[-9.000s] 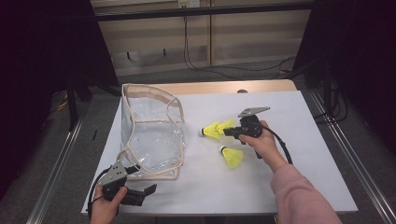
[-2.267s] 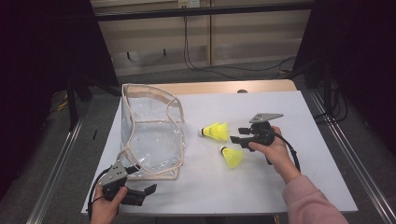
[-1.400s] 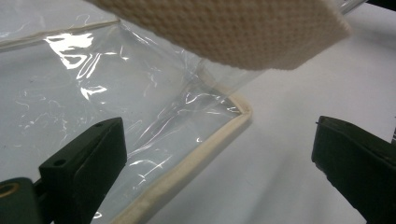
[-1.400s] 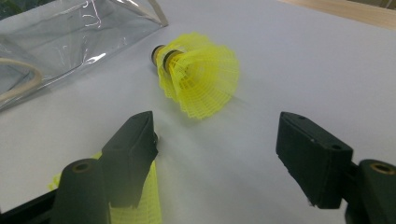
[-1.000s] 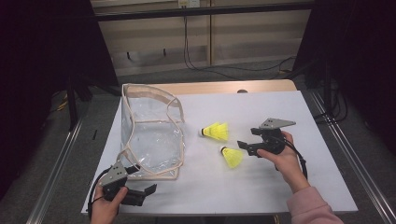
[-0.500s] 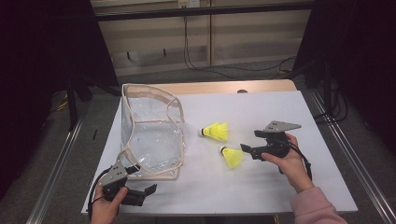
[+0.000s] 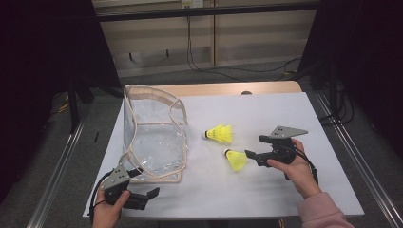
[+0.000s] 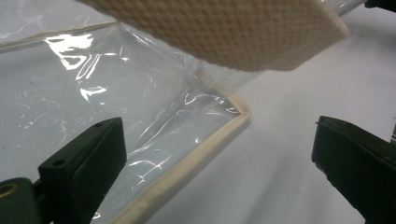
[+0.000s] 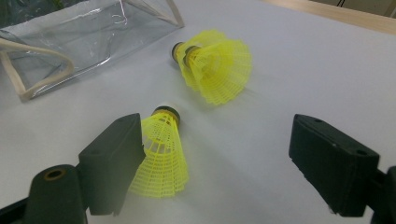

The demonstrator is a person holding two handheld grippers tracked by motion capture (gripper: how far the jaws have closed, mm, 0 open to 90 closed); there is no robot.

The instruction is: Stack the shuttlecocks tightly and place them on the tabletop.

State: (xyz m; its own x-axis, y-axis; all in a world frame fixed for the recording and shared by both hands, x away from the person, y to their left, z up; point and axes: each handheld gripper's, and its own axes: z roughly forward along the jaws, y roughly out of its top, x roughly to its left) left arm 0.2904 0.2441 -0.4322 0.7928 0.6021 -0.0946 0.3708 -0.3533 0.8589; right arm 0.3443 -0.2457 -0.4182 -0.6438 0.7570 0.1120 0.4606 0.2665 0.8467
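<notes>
R gripper (image 7: 249,155): jaws spread wide, nothing gripped. Near shuttlecock (image 9: 163,154) is seen lying just inside its one jaw, skirt toward the gripper, cork away; second shuttlecock (image 9: 215,70) lies farther ahead, well apart from the jaws. L gripper (image 7: 153,193): jaws also wide apart, nothing held, parked at the near corner of the clear bag (image 7: 154,133), beige trim (image 8: 187,163) between them.

Risks (est.): mesh skirt could be crushed if clamped hard; shuttlecock could be nudged or rolled off-centre by the one-sided jaw contact. Bag mouth could sag, since it's unheld.

Unclear: whether jaw and skirt touch; bag opening cut off in L gripper view.
</notes>
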